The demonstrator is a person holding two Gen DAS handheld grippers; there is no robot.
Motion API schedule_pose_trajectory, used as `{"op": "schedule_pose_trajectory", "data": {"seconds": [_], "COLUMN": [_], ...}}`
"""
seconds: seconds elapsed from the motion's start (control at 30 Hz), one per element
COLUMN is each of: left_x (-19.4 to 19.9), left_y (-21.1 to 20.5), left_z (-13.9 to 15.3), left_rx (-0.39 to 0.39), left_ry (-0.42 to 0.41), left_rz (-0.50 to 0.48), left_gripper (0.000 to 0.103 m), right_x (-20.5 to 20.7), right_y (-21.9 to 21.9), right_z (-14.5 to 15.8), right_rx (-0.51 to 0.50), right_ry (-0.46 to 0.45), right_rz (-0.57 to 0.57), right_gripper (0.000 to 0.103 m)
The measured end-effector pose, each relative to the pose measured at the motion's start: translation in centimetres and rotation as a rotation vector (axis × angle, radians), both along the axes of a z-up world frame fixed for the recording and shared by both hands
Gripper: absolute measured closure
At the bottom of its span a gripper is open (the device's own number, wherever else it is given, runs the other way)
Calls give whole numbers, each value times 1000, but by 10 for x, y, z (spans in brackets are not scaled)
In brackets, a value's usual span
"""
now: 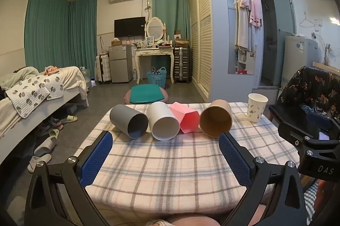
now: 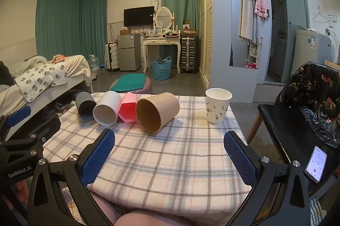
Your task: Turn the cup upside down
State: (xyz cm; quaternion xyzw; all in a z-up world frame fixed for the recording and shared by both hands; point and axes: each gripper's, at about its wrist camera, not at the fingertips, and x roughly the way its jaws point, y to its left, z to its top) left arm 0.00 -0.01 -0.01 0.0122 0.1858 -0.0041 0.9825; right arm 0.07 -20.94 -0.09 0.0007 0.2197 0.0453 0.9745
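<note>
Right now I'm at the start: neither gripper has touched a cup. My left gripper (image 1: 165, 153) and right gripper (image 2: 170, 153) are both spread wide and empty, low in their frames. On the tabletop (image 2: 170, 162), the patterned paper cup (image 2: 217, 105) stands upright, right of centre, apart from four cups lying sideways. Next, I judge, my right gripper must reach it, close on its wall, then invert it.
</note>
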Motion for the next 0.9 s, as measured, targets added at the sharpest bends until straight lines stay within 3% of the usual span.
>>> {"op": "schedule_pose_trajectory", "data": {"seconds": [0.9], "left_x": [-2], "left_y": [2], "left_z": [1], "left_rx": [-14], "left_ry": [0], "left_rz": [8], "left_gripper": [0], "right_x": [-2], "right_y": [-2], "right_z": [-1], "right_rx": [12], "right_ry": [-8], "right_rz": [-7], "right_gripper": [0]}}
